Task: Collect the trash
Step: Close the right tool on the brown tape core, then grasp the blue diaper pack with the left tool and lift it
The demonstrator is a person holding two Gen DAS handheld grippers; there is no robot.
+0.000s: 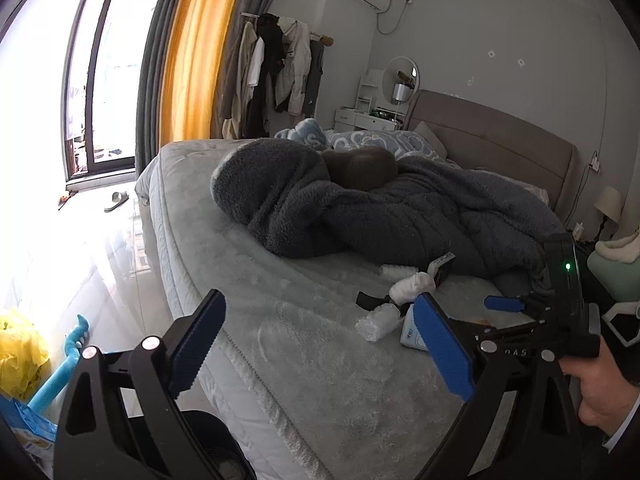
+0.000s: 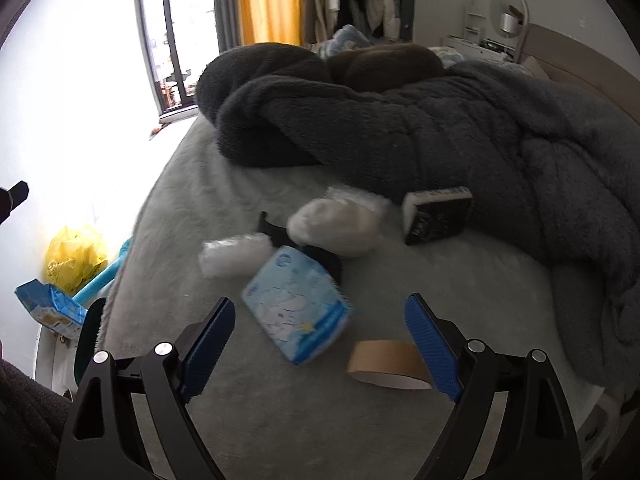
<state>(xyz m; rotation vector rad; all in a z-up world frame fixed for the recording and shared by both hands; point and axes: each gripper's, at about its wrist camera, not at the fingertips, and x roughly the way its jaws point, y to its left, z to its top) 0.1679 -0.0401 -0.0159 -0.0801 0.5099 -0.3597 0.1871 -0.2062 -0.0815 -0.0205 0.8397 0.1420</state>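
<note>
Trash lies on the grey bed (image 2: 224, 184). A blue tissue packet (image 2: 298, 308) lies just ahead of my open, empty right gripper (image 2: 320, 340). A brown tape roll (image 2: 390, 364) lies by its right finger. Beyond are a clear plastic wad (image 2: 236, 254), white crumpled wrappers (image 2: 332, 222), a black strap (image 2: 276, 230) and a black-and-white box (image 2: 436, 216). In the left wrist view my left gripper (image 1: 320, 344) is open and empty over the bed edge; the plastic wad (image 1: 378, 322), wrappers (image 1: 412, 286) and right gripper (image 1: 504, 304) show ahead.
A dark fleece blanket (image 1: 400, 208) is heaped across the bed, with a brown pillow (image 1: 360, 166) behind. On the floor at left are a yellow bag (image 1: 20, 352), a teal tool (image 1: 68, 364) and a blue packet (image 2: 52, 308). Clothes rack (image 1: 276, 72) and vanity (image 1: 372, 116) stand behind.
</note>
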